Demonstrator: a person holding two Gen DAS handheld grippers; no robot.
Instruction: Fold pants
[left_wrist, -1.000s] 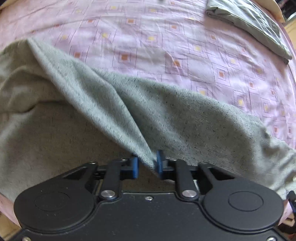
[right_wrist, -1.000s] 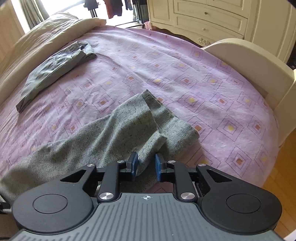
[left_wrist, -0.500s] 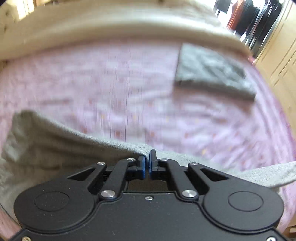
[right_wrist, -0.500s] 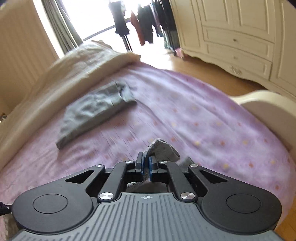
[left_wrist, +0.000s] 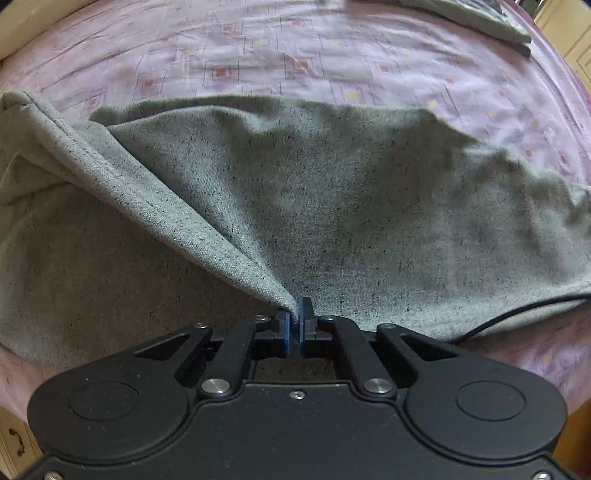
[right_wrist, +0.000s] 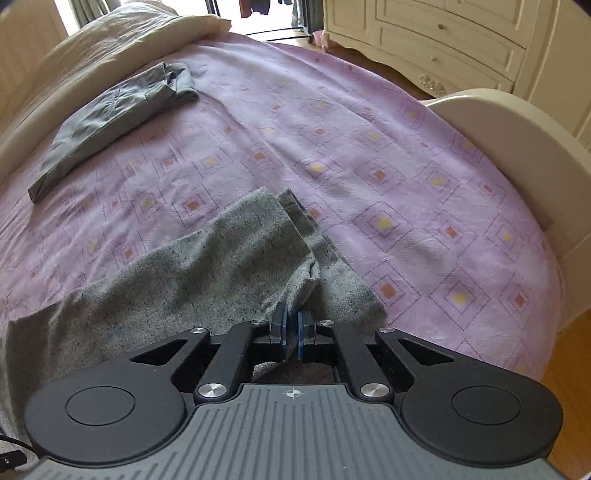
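Pants (left_wrist: 332, 206): grey, spread rumpled across the near part of the purple bed (right_wrist: 406, 155).
Left claw (left_wrist: 294, 321): clamped on a raised fold of the pants.
Right claw (right_wrist: 290, 325): closed, pinching the leg end.
Other garment (right_wrist: 110, 118): folded, well apart.

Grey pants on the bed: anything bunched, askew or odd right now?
Nothing damaged. The grey pants lie rumpled across the purple bedspread, leg ends overlapping unevenly; left gripper and right gripper each pinch an edge.
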